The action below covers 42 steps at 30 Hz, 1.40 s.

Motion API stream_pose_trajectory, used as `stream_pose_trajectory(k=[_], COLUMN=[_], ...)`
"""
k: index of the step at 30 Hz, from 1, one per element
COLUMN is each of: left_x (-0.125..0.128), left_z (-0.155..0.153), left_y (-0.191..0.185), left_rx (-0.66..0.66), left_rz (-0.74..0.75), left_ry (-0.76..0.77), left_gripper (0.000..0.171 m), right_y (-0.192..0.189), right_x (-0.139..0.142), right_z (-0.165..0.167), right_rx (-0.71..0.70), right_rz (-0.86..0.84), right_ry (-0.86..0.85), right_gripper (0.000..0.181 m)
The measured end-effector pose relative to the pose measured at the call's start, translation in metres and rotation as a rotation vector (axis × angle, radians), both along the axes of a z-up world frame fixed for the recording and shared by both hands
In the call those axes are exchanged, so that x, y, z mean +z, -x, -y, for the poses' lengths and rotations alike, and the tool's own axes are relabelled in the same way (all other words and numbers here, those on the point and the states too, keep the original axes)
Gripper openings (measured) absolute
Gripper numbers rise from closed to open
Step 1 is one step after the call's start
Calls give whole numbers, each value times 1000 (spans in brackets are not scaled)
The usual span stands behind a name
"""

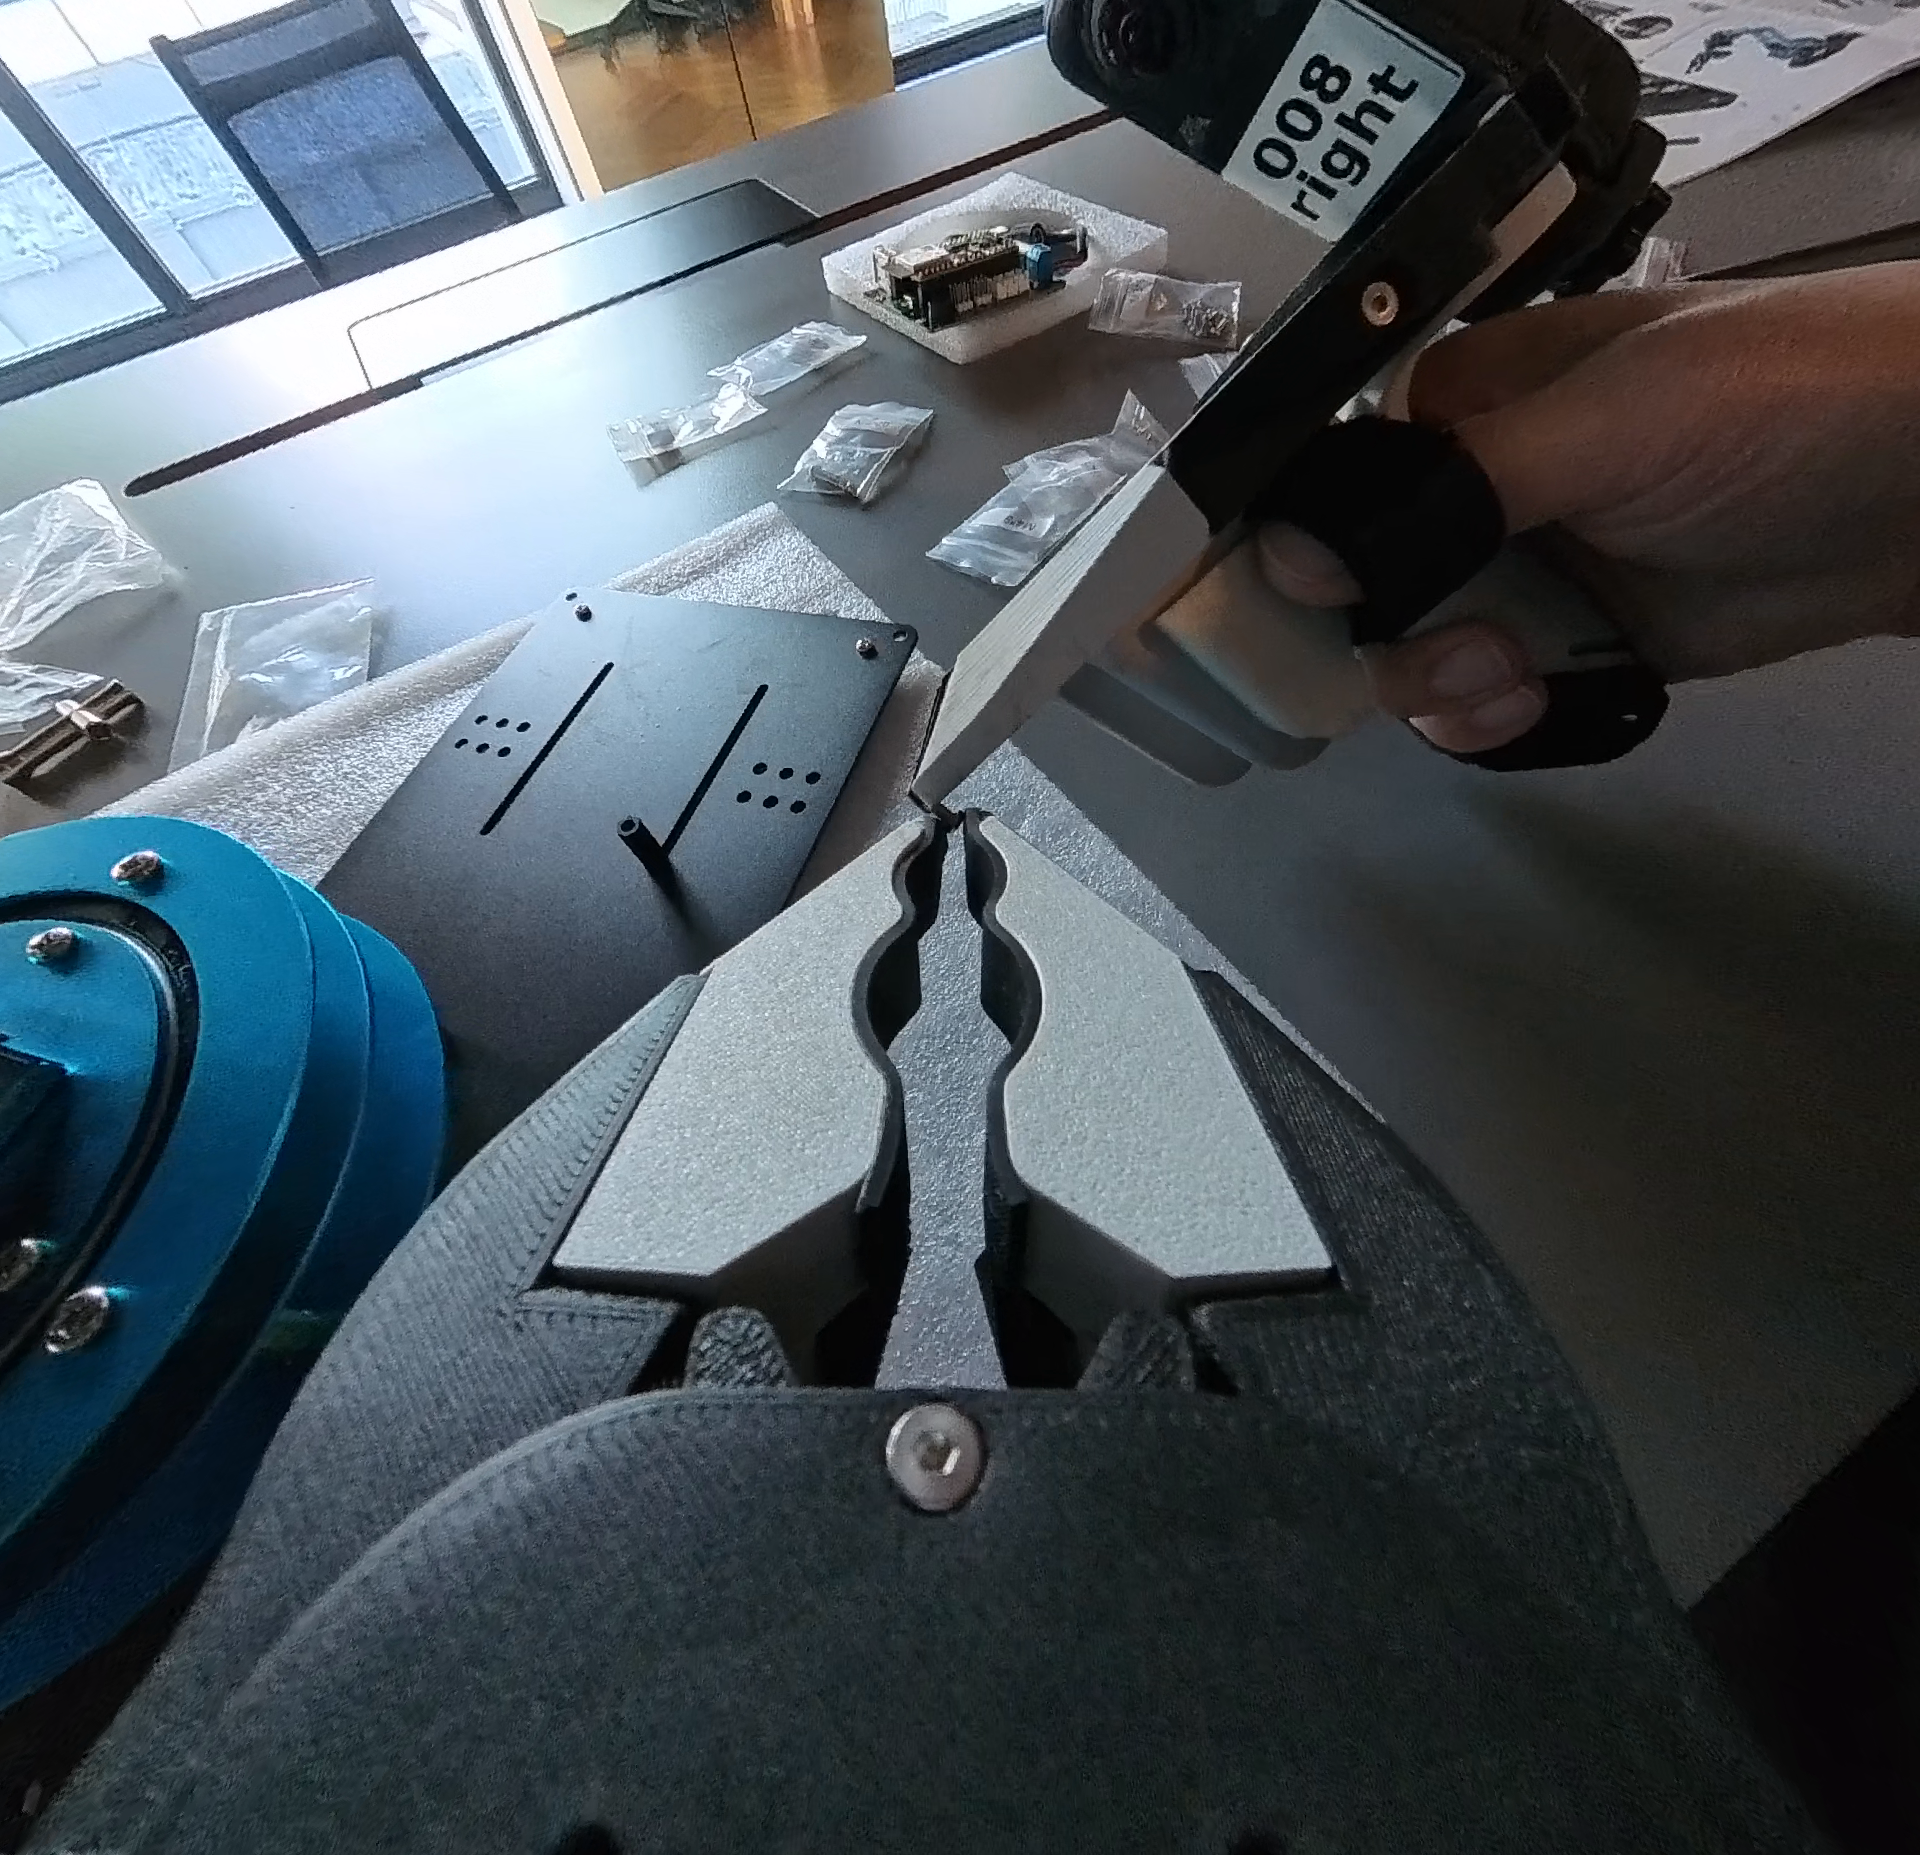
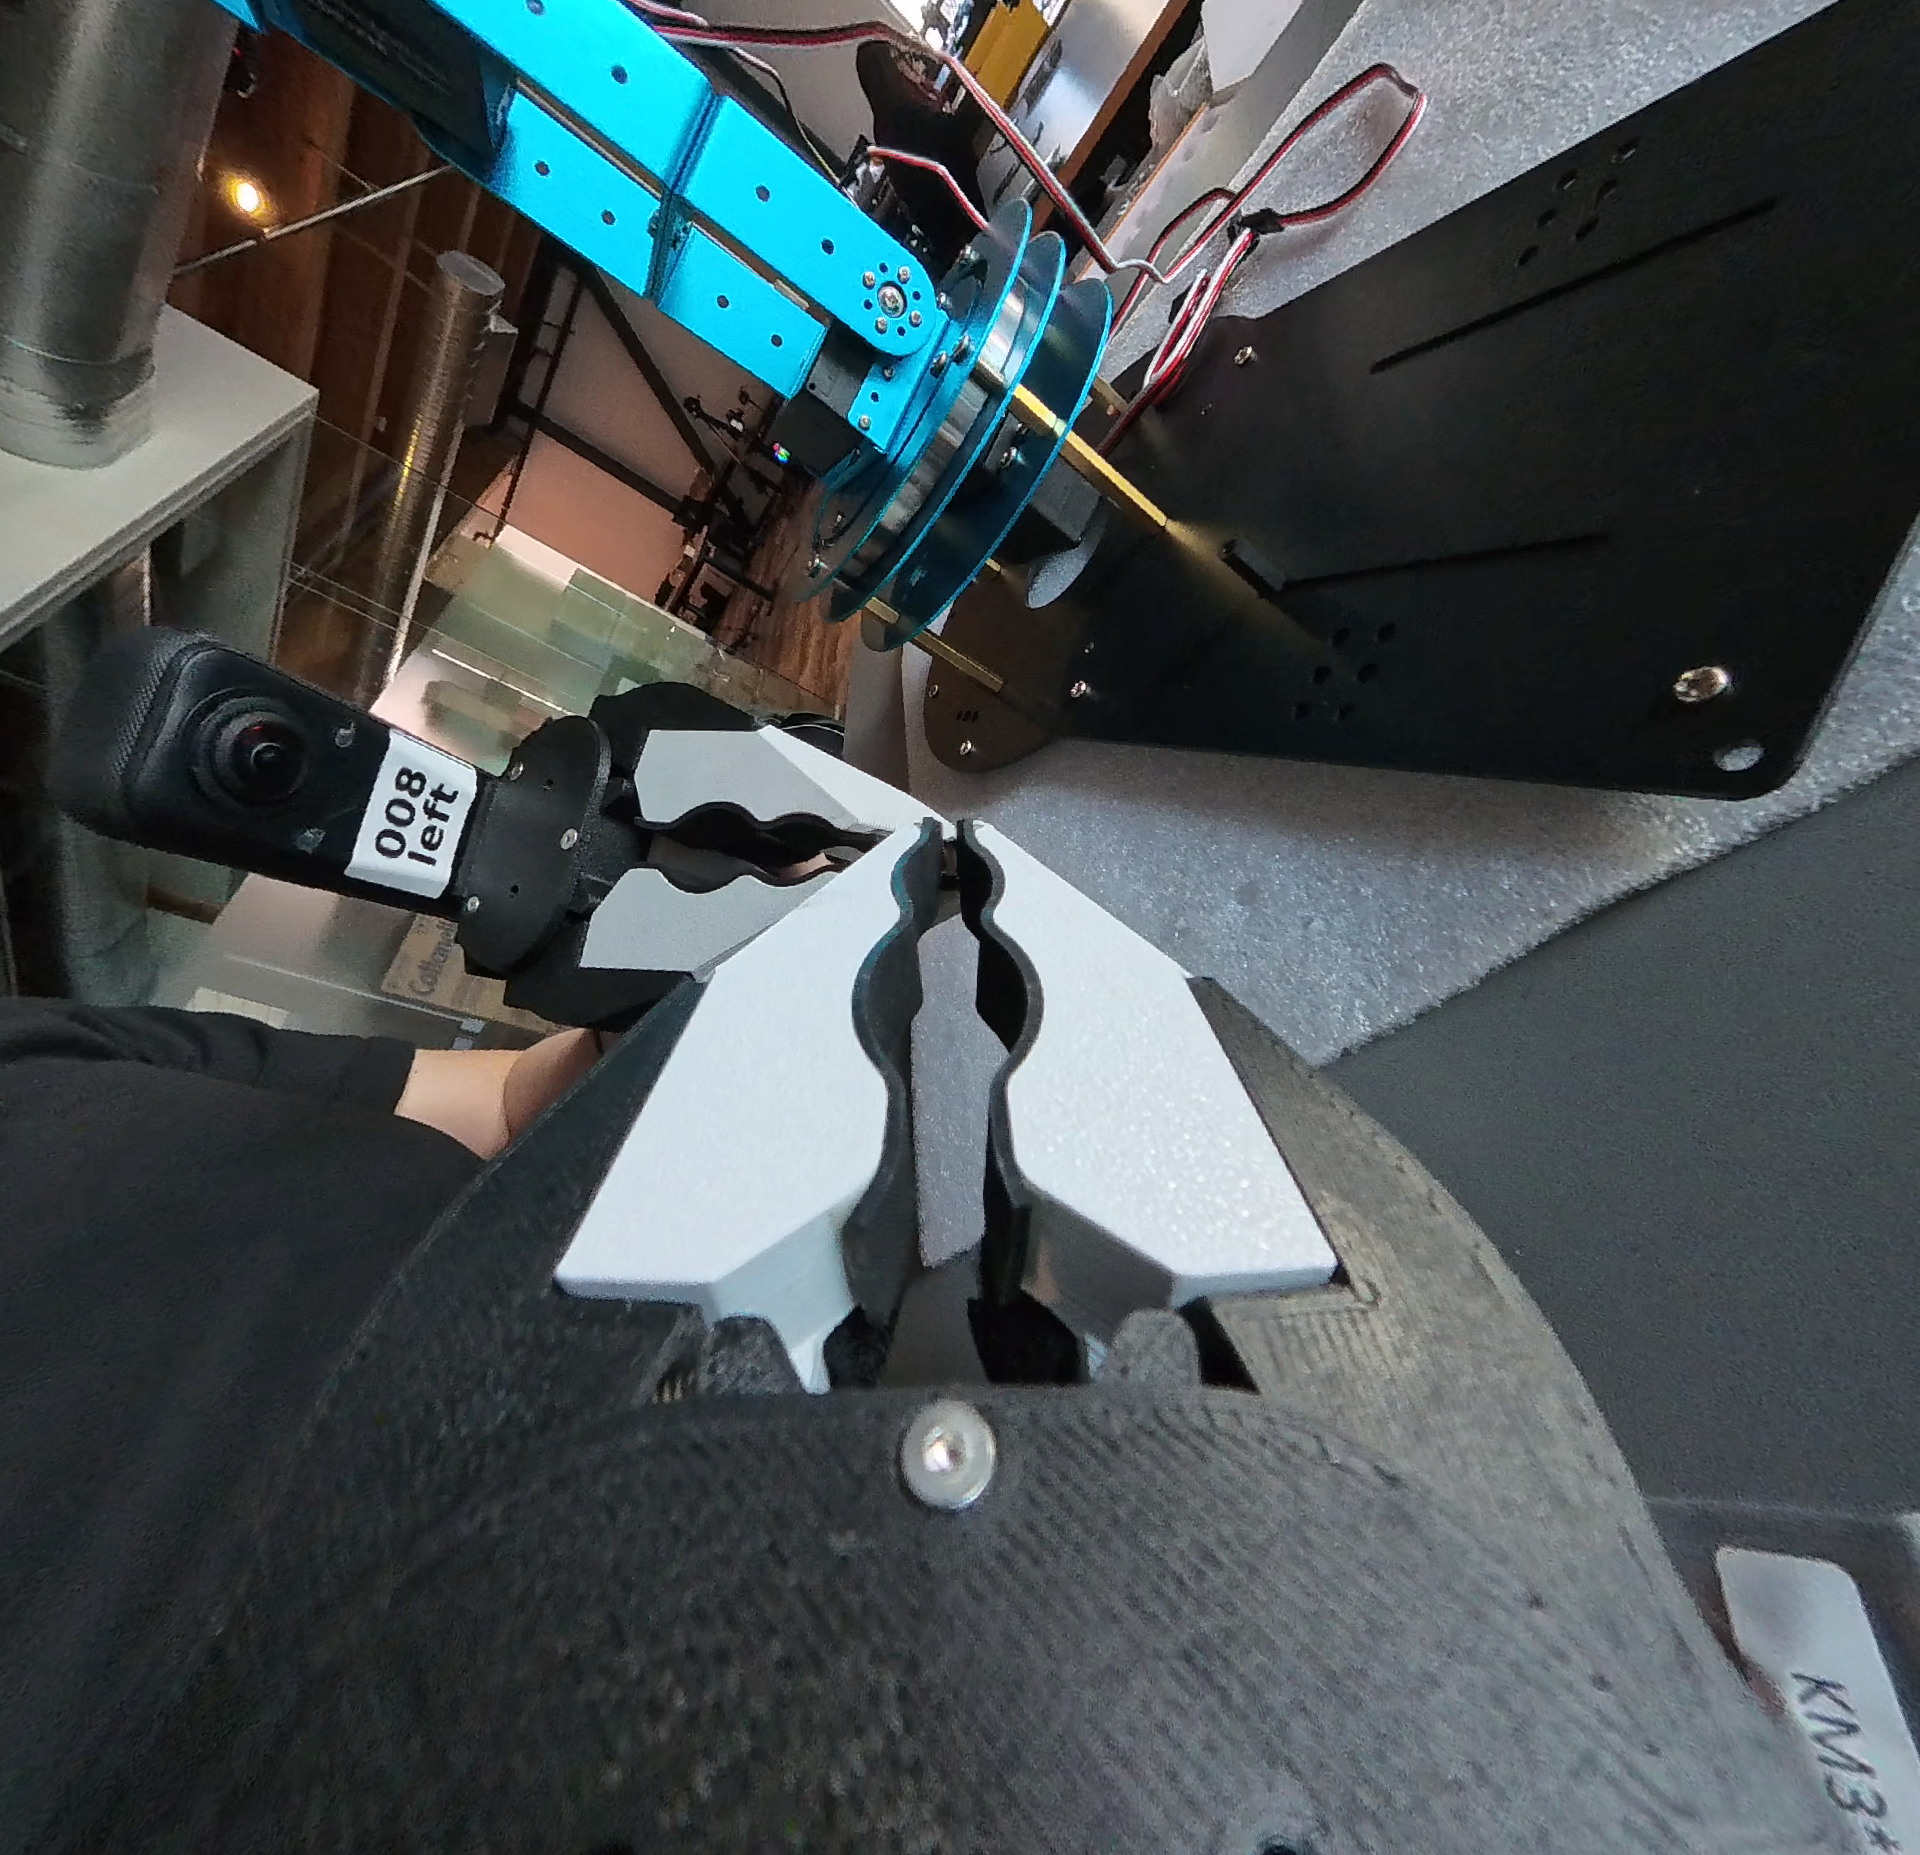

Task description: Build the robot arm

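I can't make out what sits between my left gripper (image 1: 945, 818) tips; it's too small, and the right gripper (image 1: 920, 792) crowds it. The blue disc stack (image 1: 208, 1078) runs off the left edge. The far clear bags (image 1: 857, 449) hold bits too tiny to name. The blue arm (image 2: 623, 164) is cut off top-left.
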State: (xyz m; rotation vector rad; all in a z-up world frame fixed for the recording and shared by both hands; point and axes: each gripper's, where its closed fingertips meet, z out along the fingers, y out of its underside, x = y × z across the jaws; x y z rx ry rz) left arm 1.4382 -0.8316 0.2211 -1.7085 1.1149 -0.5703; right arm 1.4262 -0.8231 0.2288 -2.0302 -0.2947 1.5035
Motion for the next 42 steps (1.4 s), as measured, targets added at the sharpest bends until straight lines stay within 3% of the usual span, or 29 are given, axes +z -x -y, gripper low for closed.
stream_pose_trajectory(k=[7, 13, 29, 42], left_x=[1, 1, -4, -14], left_z=[-2, -2, -1, -2], left_y=[0, -1, 0, 21], left_rx=[1, -7, -10, 42], left_rz=[-1, -6, -52, -48], left_ry=[-5, -8, -18, 50], left_gripper=[2, 2, 5, 3], right_y=[-5, -5, -4, -6], right_x=[5, -1, -3, -29], right_z=[-3, -1, 0, -18], right_rx=[-11, 25, 50, -11], right_rz=[-23, 65, 113, 189], right_ry=[-23, -81, -124, -1], right_gripper=[5, 8, 1, 2])
